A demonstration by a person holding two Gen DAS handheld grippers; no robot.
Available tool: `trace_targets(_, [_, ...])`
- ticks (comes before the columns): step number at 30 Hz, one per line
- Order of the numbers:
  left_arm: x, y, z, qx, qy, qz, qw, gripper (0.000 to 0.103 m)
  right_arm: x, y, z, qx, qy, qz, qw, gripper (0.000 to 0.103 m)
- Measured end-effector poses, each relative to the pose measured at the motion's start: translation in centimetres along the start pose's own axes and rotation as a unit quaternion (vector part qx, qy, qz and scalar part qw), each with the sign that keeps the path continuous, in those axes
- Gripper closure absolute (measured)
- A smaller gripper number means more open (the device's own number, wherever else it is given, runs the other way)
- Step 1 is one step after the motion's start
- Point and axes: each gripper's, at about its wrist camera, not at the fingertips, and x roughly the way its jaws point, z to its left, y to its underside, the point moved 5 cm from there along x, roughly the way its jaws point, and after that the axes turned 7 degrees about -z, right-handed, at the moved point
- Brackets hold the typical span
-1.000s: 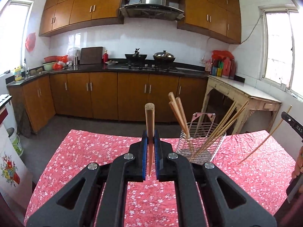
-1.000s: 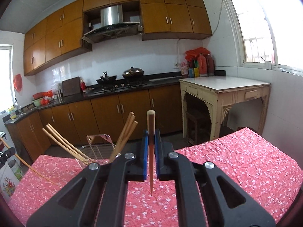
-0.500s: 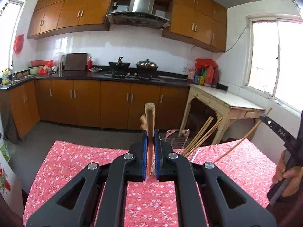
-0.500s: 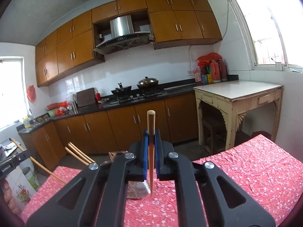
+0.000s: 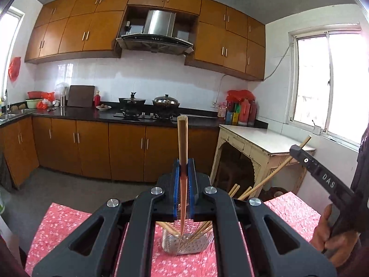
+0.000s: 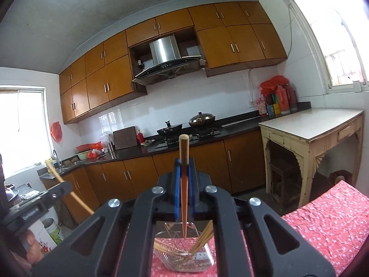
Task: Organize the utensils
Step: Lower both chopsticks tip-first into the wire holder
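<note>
Risk comes first from the thin grip: each claw is closed tight on a single wooden chopstick, and a round, smooth stick can turn or slide between the blue pads if the hand tilts. The left gripper (image 5: 183, 161) holds its chopstick (image 5: 182, 143) nearly upright, blunt end above the pads and pointed end below, hanging just over the wire basket (image 5: 184, 242) that stands on the red flowered tablecloth (image 5: 55, 226) under the claw. The right gripper (image 6: 183, 161) holds its own chopstick (image 6: 183, 152) the same way, tip just above the same basket (image 6: 184, 254) as its camera sees it. I judge that both sticks are about to be lowered in together, so they may knock each other, or strike the chopsticks already leaning (image 5: 244, 192) against the basket rim, and then bounce out. The basket looks light, so a push from the side could tip it. If a claw opens while the tip is not yet inside the rim, the stick could fall on the cloth and roll. The chopsticks are pale brown, long and tapered, with a darker reddish lower part where they pass between the pads.
</note>
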Motion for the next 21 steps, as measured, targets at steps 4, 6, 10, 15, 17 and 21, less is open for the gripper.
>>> trace_targets(4, [3.0,0.8,-0.2,-0.002,-0.008,0.019,0.9998,0.097,2.8,0.9,0.3,0.000,-0.005,0.017,1.000,0.096])
trace_targets(6, [4.1,1.4,-0.2,-0.002,-0.011,0.028,0.9996,0.097,3.9,1.6,0.4,0.001,-0.009,0.027,1.000,0.096])
trace_targets(10, [5.9,2.6,0.4,-0.007,-0.016,0.043,0.9990,0.097,5.9,3.3,0.3,-0.005,-0.010,0.047,0.999,0.096])
trace_targets(15, [7.1,3.9,1.0,-0.010,-0.021,0.054,0.9983,0.097,8.0,5.4,-0.3,0.002,-0.014,0.075,0.997,0.096])
trace_targets(17, [7.5,4.3,1.3,-0.013,-0.022,0.059,0.9979,0.097,8.7,6.2,-0.5,0.004,-0.012,0.086,0.996,0.096])
trace_targets(21, [8.2,4.9,1.4,-0.016,-0.019,0.069,0.9973,0.097,9.4,7.4,-0.8,0.010,-0.014,0.101,0.995,0.096])
